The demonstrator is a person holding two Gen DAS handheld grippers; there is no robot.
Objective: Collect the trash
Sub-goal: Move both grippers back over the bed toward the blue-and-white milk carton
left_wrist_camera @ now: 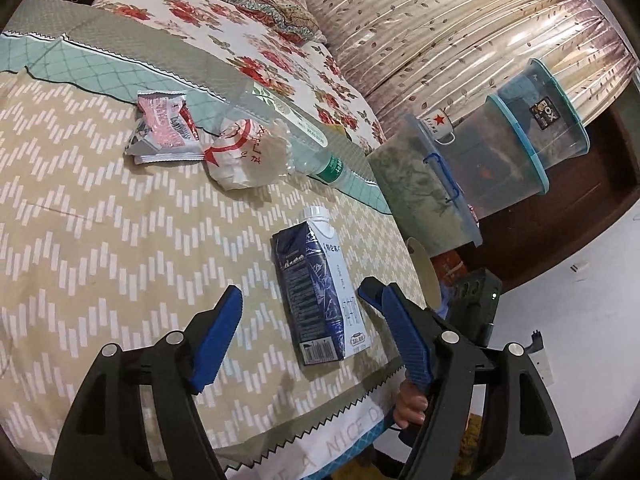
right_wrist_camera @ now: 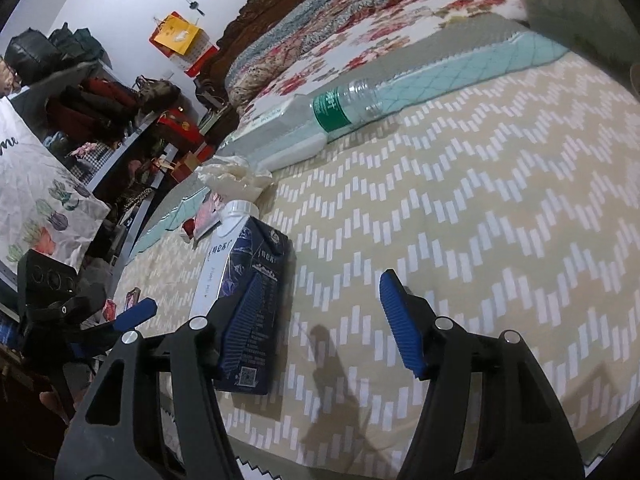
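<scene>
Trash on the bed: milk carton (left_wrist_camera: 320,288), dark blue and white, white screw cap, lying flat on the beige zigzag bedspread (left_wrist_camera: 100,220) near the bed's edge, cap end pointing away from both cameras. Looks intact, not crushed.

Further up the bed in the left wrist view, at 11 to 12 o'clock from the carton: crumpled red-and-white snack wrapper (left_wrist_camera: 162,128), a wadded clear plastic bag (left_wrist_camera: 244,156) with red print just beside it, and a clear plastic bottle (left_wrist_camera: 316,160) with a green label lying on its side, touching the bag. The bottle rests against the folded teal-trimmed quilt (left_wrist_camera: 120,64). Floral bedding sits behind that.

Off the bed at 2 o'clock: stacked clear storage bins (left_wrist_camera: 520,148) with blue rims, a white mug with a red star on one lid, striped curtain behind.

Left gripper (left_wrist_camera: 300,300): jaws wide apart, empty, hanging over the bedspread with the carton lying between its blue pads, closer to the right pad, not touching.

Right gripper (right_wrist_camera: 320,308): jaws spread, holding nothing. In the right wrist view the carton (right_wrist_camera: 248,280) sits at 9 o'clock, partly behind the left pad; contact unclear. Bottle (right_wrist_camera: 348,108) is well apart at 12 o'clock. Nothing lies between either gripper and the carton.
</scene>
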